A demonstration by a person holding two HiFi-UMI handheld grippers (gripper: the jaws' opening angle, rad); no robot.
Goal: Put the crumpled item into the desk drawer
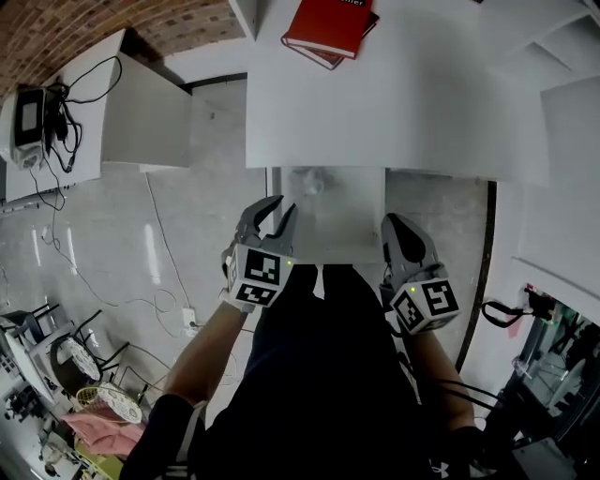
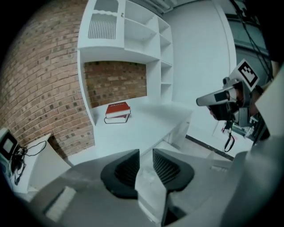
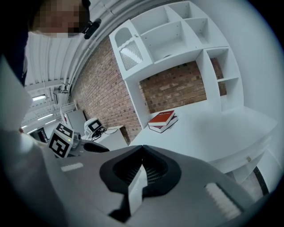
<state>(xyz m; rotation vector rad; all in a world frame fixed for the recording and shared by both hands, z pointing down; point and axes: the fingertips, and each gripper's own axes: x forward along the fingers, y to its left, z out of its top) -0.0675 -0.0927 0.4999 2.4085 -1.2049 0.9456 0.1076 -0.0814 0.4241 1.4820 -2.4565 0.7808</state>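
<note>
The white desk [image 1: 394, 112] has its drawer [image 1: 379, 217] pulled out under the front edge. A pale crumpled item [image 1: 312, 184] lies inside near the drawer's back. My left gripper [image 1: 284, 206] hovers over the drawer's left front corner, jaws open and nothing between its pads [image 2: 124, 170]. My right gripper [image 1: 392, 223] sits at the drawer's right side, shut and empty, its tips meeting in the right gripper view [image 3: 142, 150]. Each gripper appears in the other's view: the right gripper [image 2: 218, 98], the left gripper [image 3: 91, 147].
Red books [image 1: 330, 26] lie on the desk's far side, below white shelving [image 3: 177, 40] on a brick wall. A low white table [image 1: 141, 112] with a device and cables [image 1: 33, 117] stands to the left. Cables trail over the floor [image 1: 112, 262].
</note>
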